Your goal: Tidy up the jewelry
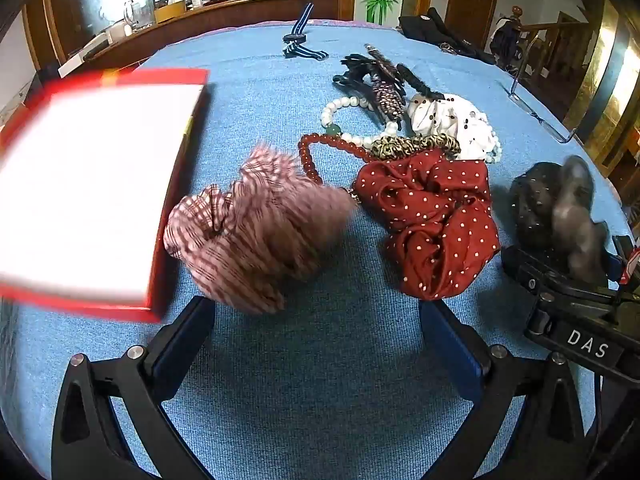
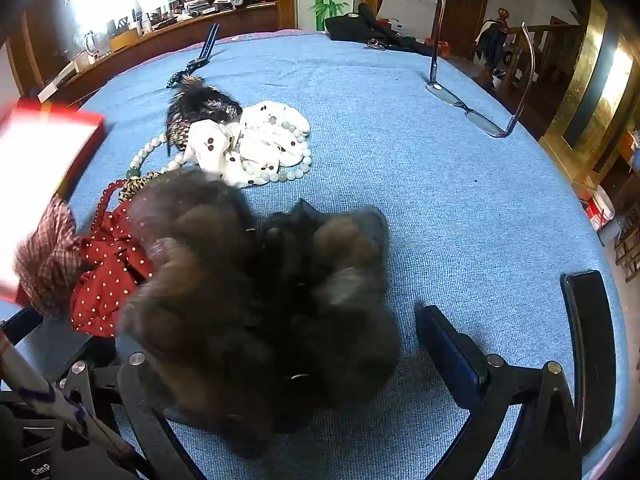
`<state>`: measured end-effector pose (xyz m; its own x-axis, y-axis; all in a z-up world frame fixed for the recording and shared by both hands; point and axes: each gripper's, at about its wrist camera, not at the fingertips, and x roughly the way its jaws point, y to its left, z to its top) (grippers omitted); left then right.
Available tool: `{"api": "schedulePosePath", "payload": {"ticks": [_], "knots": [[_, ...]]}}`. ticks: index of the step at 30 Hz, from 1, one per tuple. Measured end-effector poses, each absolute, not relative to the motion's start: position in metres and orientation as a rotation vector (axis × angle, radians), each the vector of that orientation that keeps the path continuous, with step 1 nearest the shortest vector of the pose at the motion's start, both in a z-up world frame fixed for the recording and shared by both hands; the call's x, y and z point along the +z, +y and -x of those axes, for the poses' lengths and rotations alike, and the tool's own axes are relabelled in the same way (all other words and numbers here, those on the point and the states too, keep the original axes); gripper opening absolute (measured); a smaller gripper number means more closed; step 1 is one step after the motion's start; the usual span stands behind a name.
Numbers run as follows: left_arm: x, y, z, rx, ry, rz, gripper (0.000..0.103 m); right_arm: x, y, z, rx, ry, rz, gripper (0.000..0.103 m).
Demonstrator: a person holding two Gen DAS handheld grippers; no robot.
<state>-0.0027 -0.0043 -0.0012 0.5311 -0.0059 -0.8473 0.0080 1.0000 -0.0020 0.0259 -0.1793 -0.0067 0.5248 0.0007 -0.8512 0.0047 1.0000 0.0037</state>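
- While both jaws stand wide and empty, the left gripper should close squarely on the checked scrunchie just ahead.
- Right gripper: take the blurred dark scrunchie between its fingers.
- Beyond, tangled bead strands need separate lifts toward the red box.

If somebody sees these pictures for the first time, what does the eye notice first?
Probably the red box with its white inside, at the left on the blue cloth. Next, the red dotted scrunchie in the middle, and the blurred dark scrunchie filling the right wrist view.
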Motion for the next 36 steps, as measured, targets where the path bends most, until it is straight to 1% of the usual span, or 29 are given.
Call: {"api": "schedulePosePath", "payload": {"ticks": [20,25,28,32,34,36], "knots": [[-0.001,-0.003,-0.001,0.024,1.013,0.013,0.103,-0.006,-0.175,-0.033,-0.042,1.014,-0.018,0.103],[0.005,-0.004,0.008,-0.03,1.043,-0.032,0.103,0.001,-0.182,-0.03,-0.009,1.059,-0.054,0.102],[0.03,0.002,0.034,-0.034,0.969,-0.054,0.103,0.021,-0.187,-0.007,0.078,1.051,-0.146,0.102],[0.079,0.018,0.08,-0.085,0.828,-0.033,0.103,0.079,-0.194,0.05,0.127,0.878,-0.149,0.102],[0.098,0.023,0.098,-0.073,0.748,-0.042,0.103,0.096,-0.197,0.068,0.16,0.822,-0.174,0.103],[0.104,0.025,0.106,-0.061,0.715,-0.058,0.103,0.109,-0.198,0.083,0.168,0.774,-0.172,0.103]]}}
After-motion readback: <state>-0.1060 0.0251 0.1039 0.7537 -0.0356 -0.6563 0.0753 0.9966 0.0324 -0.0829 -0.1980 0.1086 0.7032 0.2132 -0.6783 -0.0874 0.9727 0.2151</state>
